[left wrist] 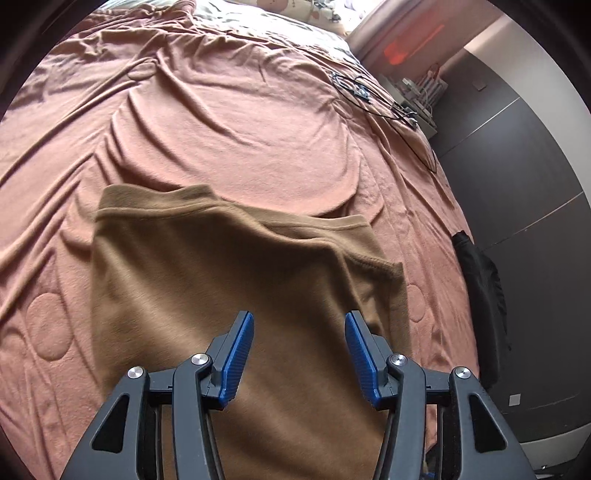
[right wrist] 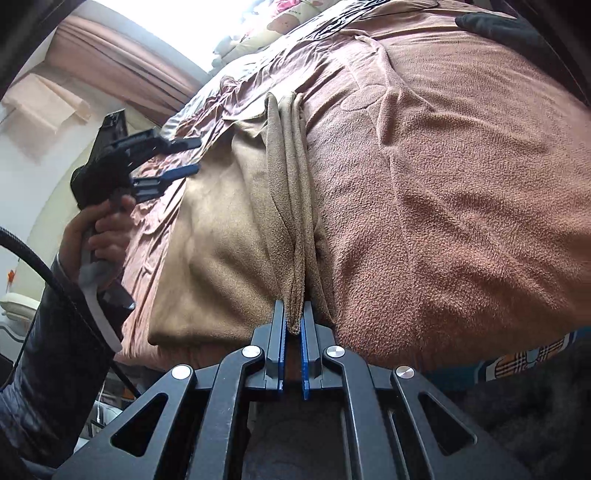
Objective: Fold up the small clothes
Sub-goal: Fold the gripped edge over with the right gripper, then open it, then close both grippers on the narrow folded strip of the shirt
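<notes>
The right gripper [right wrist: 293,325] pinches the brown cloth [left wrist: 229,295] by its near edge; the cloth runs long, straight ahead. The left gripper [left wrist: 299,354] hangs open above it, holding nothing

You have a wrinkled pink bedspread [left wrist: 236,122] underneath — black cables [left wrist: 369,96] lie near its far right edge, a black cloth [left wrist: 476,273] drapes over the right side, patterned pillows [left wrist: 280,11] sit beyond

Brown garment [left wrist: 236,295]: soft matt fleece-like cloth. Bedcover [left wrist: 240,122]: pink napped cloth, wrinkled. Gripper pads [left wrist: 240,354]: ribbed blue plastic, matt.
</notes>
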The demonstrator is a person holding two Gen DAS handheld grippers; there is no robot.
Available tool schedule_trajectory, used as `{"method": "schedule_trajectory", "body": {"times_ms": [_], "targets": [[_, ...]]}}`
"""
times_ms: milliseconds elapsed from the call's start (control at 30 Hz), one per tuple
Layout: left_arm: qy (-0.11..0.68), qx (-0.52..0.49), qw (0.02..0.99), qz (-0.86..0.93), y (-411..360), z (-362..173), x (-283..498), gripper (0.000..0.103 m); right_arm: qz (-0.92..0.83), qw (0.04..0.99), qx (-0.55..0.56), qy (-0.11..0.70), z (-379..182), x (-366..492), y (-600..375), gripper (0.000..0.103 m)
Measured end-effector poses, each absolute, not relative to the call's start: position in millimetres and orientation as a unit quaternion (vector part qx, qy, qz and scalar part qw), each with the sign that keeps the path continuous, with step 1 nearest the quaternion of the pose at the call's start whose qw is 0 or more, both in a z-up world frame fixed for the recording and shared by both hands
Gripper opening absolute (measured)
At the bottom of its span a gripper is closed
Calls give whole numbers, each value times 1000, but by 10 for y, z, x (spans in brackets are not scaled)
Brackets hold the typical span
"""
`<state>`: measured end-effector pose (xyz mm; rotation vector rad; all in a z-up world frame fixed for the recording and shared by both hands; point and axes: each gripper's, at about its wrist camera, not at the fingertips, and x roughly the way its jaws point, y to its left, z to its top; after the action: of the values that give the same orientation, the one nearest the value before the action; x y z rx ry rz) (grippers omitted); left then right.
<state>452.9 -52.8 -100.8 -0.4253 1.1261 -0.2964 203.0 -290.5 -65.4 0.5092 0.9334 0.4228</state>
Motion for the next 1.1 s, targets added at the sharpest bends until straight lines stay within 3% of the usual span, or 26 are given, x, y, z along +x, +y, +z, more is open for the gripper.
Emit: {"method": "schedule_trajectory", "body": {"times_ms": [100,133,200,267,833,967,1100], "targets": [[529,-199,815,-128,-336,-1041,4357,54,179,851,218,443,-561,2022,-2890,11],[529,-199,815,-124,-277,-1053,4295,54,173,855,211,442,-529,2019,-2893,18],[530,-199,816,-118,-165,-1083,4171,54,170,859,213,434,-485,2017,-2925,42],[531,-202,815,-113,-64,-1119,4057,54,170,862,216,427,-453,2034,-2954,47],[554,-253,785,-114,280,-1551,3166,53,209,851,209,435,-580,2643,-2769,47],[552,-264,780,-129,260,-1565,3029,43,207,849,201,443,-630,2750,-2709,46],[556,-278,770,-144,224,-1608,2881,34,190,847,216,447,-700,2814,-2757,32]]}}
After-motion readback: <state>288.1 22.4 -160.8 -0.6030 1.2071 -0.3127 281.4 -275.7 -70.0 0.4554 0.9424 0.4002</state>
